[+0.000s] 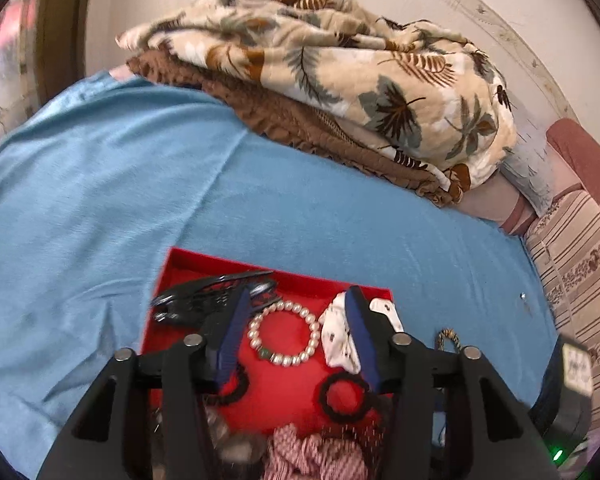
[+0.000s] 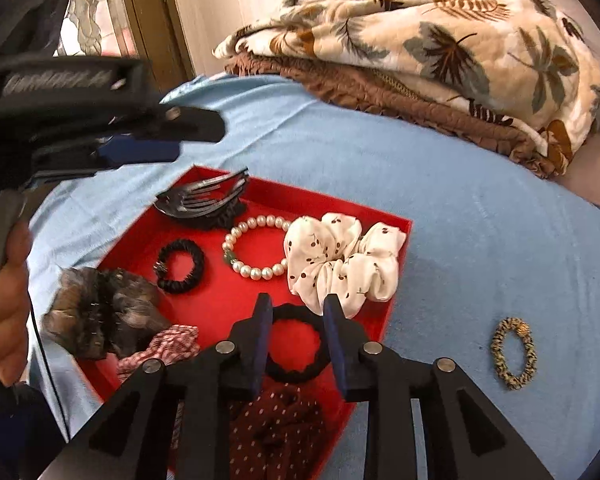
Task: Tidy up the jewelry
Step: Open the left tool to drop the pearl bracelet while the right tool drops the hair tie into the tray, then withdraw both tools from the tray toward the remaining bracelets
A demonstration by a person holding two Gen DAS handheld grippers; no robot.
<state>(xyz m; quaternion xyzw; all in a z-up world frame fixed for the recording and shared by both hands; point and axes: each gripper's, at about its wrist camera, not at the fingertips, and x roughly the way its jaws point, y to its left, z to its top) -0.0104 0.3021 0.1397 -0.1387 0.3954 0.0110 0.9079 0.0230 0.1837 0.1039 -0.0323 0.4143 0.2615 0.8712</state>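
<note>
The left gripper (image 1: 298,300) stands released above the pearl bracelet (image 1: 284,333) lying in the red tray (image 1: 204,264). The right gripper (image 2: 298,306) is parted too, straddling a black hair tie (image 2: 296,346) without pinching it. A leopard-print tie (image 2: 514,353) lies outside on the blue sheet (image 2: 480,208).

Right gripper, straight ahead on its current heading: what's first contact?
Probably the black hair tie lying on the red tray; the right gripper, jaws open, straddles its far edge. Past that comes the white dotted scrunchie. Height above the tie is unclear.
</note>
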